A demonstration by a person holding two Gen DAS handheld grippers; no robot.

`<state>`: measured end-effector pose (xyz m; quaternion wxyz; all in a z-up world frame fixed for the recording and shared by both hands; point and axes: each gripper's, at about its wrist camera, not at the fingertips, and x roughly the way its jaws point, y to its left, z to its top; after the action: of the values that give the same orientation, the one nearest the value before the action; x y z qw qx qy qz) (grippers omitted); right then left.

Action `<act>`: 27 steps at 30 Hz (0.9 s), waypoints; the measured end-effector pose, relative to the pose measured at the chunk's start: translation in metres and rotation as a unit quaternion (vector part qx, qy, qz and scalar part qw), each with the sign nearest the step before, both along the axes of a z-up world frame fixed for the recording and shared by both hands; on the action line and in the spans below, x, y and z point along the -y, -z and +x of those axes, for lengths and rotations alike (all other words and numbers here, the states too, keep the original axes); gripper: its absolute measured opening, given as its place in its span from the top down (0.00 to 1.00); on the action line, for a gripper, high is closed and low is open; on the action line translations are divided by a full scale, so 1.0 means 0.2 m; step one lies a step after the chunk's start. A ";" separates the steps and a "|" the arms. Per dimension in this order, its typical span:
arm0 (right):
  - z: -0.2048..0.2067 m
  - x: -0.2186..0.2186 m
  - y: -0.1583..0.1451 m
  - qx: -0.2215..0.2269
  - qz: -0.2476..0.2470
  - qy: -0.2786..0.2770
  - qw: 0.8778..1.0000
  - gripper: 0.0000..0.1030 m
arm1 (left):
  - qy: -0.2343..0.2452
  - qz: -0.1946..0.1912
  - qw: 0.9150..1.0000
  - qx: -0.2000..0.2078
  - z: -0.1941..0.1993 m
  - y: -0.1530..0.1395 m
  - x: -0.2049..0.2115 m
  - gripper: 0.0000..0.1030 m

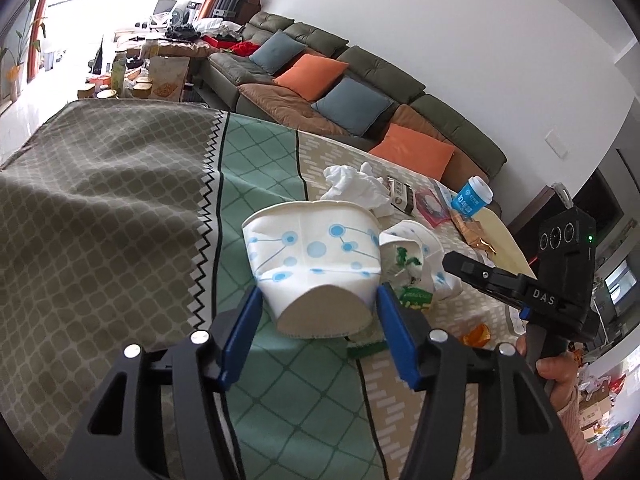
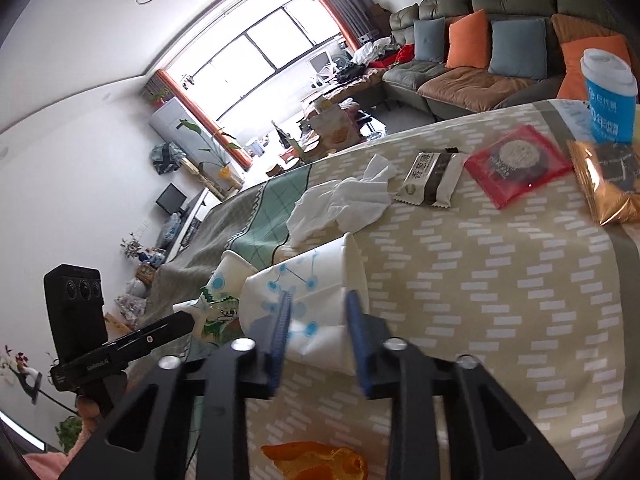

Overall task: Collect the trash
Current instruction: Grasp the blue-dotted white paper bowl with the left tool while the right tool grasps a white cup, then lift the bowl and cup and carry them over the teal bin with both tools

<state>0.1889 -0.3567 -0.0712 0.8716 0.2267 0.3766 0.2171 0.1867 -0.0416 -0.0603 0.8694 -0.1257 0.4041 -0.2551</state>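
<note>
My left gripper is shut on a crushed white paper cup with blue dots, its blue pads pressing the base from both sides. My right gripper is shut on a second white paper cup with blue dots, which lies on its side on the table. That cup also shows in the left wrist view, with a green-and-white wrapper by it. Crumpled white tissue lies beyond the cups. An orange peel lies near my right gripper.
The table has a patterned cloth. On it lie a black-and-white snack packet, a red packet, a gold wrapper and an upright blue cup with a white lid. A sofa with cushions stands behind.
</note>
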 end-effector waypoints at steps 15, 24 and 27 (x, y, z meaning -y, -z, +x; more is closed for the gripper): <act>-0.15 -0.04 -0.10 0.041 -0.003 -0.005 0.999 0.96 | -0.041 -0.010 0.998 0.041 -0.21 -0.08 -0.25 0.43; -0.24 -0.04 -0.22 0.075 -0.007 0.012 0.997 0.96 | -0.072 -0.010 0.996 0.058 -0.37 -0.11 -0.44 0.43; -0.26 -0.05 -0.28 0.088 -0.006 0.012 0.996 0.96 | -0.081 -0.009 0.995 0.063 -0.42 -0.13 -0.49 0.43</act>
<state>0.1360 -0.3470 -0.0162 0.9053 0.2058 0.2969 0.2234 0.1018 0.0568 -0.0351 0.9096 -0.1495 0.3349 -0.1951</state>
